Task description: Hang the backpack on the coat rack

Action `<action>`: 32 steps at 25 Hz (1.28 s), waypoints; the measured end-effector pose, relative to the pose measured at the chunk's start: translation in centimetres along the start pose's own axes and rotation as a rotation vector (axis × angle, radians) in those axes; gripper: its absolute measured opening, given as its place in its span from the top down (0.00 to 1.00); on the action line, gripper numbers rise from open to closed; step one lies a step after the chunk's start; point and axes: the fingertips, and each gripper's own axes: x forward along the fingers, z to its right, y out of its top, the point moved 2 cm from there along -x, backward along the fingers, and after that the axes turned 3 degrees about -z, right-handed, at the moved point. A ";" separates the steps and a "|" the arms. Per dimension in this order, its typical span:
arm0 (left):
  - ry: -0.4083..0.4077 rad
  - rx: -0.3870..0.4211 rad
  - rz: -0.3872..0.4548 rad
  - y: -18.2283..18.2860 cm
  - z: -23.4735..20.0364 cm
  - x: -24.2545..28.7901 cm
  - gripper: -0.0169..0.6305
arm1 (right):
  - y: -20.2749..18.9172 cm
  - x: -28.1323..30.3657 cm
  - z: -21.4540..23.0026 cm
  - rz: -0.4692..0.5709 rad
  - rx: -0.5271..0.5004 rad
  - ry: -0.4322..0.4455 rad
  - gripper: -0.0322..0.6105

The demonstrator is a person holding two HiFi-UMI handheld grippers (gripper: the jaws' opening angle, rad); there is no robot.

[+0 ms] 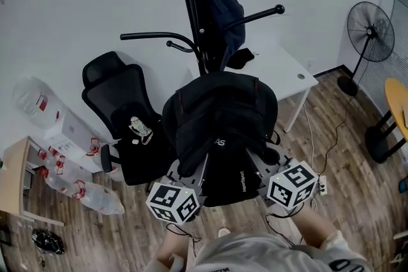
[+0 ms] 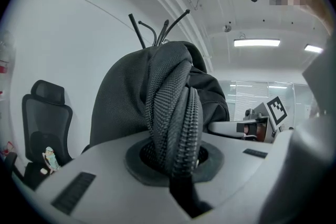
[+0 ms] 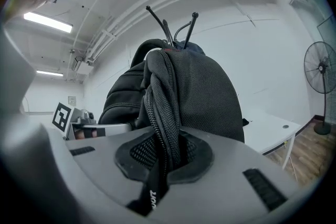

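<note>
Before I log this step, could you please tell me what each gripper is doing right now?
Left gripper: closed, holding the backpack by its edge.
Right gripper: closed, holding the same backpack on its other side.

The right tongs (image 3: 164,160) pinch a webbed, zippered edge of the black backpack (image 3: 205,97) filling mid-view — black hooks of the coat rack (image 3: 176,29) poke up behind its top, with a white worktop (image 3: 268,131) and a fan (image 3: 320,78) at right
</note>
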 end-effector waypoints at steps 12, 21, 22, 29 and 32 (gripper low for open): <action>0.013 -0.049 -0.068 -2.2 -2.8 1.9 0.93 | -2.2 2.8 1.6 -0.070 0.070 -0.028 0.89; 0.033 -0.086 -0.097 -0.2 -4.8 3.7 0.93 | -0.4 5.3 2.8 -0.073 0.110 -0.038 0.89; 0.035 -0.093 -0.106 -0.2 -5.1 3.9 0.93 | -0.4 5.6 2.9 -0.076 0.117 -0.039 0.89; 0.047 -0.124 -0.144 -1.0 -7.1 5.3 0.93 | -1.2 7.5 3.7 -0.107 0.149 -0.048 0.89; 0.050 -0.124 -0.151 -2.2 -7.8 5.4 0.93 | -2.3 8.2 3.8 -0.120 0.155 -0.059 0.89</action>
